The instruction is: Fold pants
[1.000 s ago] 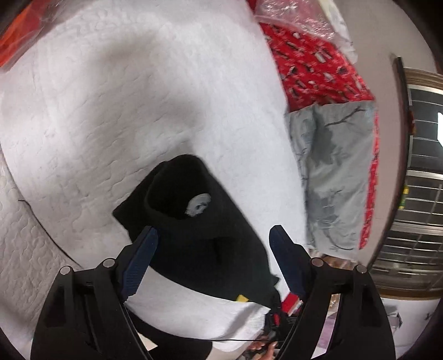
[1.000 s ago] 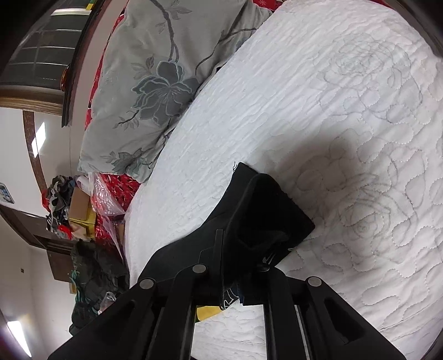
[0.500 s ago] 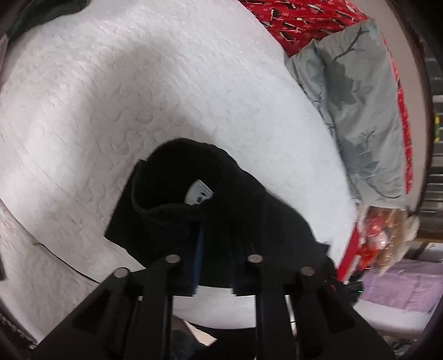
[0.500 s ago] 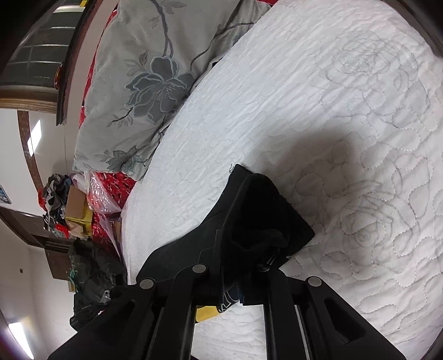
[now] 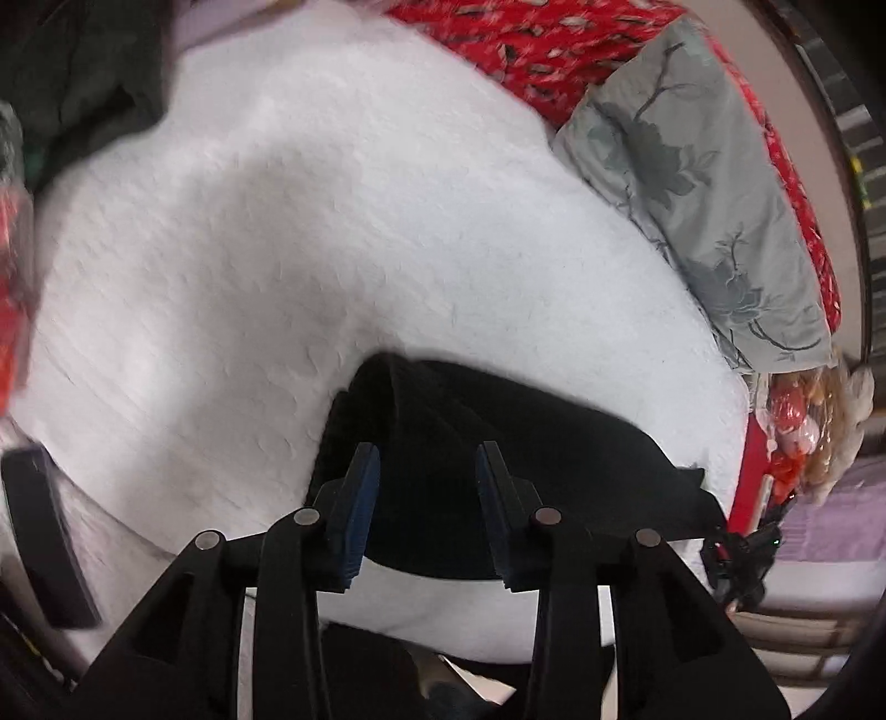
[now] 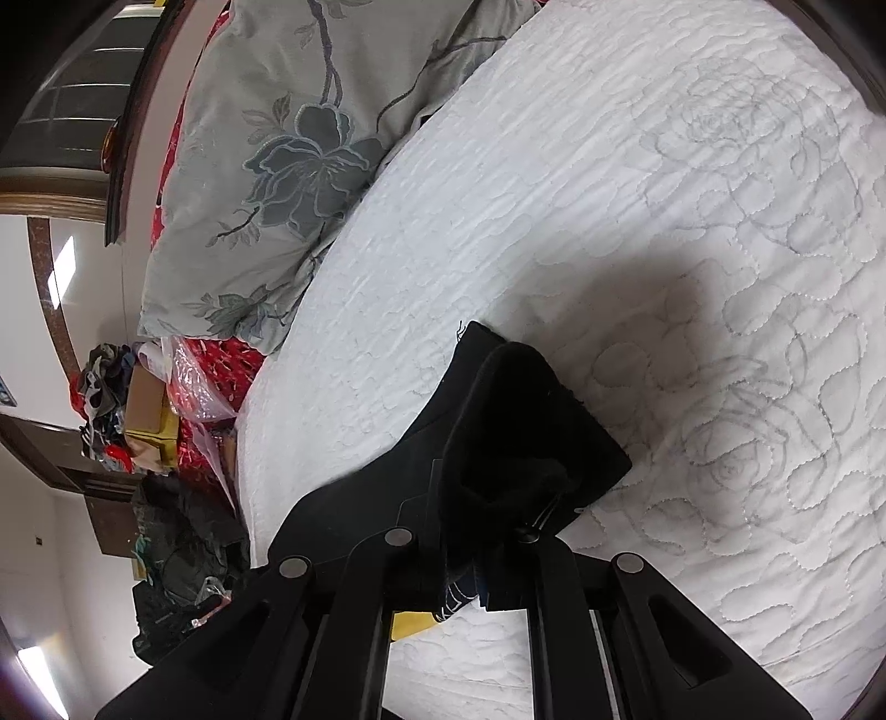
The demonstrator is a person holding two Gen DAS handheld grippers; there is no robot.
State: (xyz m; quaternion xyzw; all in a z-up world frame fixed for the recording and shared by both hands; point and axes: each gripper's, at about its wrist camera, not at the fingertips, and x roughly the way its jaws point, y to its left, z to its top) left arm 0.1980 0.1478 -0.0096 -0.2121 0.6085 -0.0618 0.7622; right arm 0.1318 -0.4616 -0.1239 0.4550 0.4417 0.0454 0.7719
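Note:
The black pants (image 5: 498, 443) lie bunched on a white quilted bedspread (image 5: 310, 232). In the left wrist view my left gripper (image 5: 426, 471) hangs just over the cloth with its blue-padded jaws a hand's width apart, holding nothing. In the right wrist view my right gripper (image 6: 487, 531) is shut on a raised fold of the pants (image 6: 515, 432), which stands up as a dark hump between the fingers. The rest of the pants trails left toward the bed edge.
A grey floral pillow (image 6: 288, 166) lies at the head of the bed, over a red patterned sheet (image 5: 554, 50). Bags, boxes and dark clothes (image 6: 166, 543) are piled on the floor beside the bed. A dark garment (image 5: 77, 83) lies at the far corner.
My left gripper was open, shut on the pants half a second ago, and is now open again, with the view swung. The right gripper kept its hold and barely moved.

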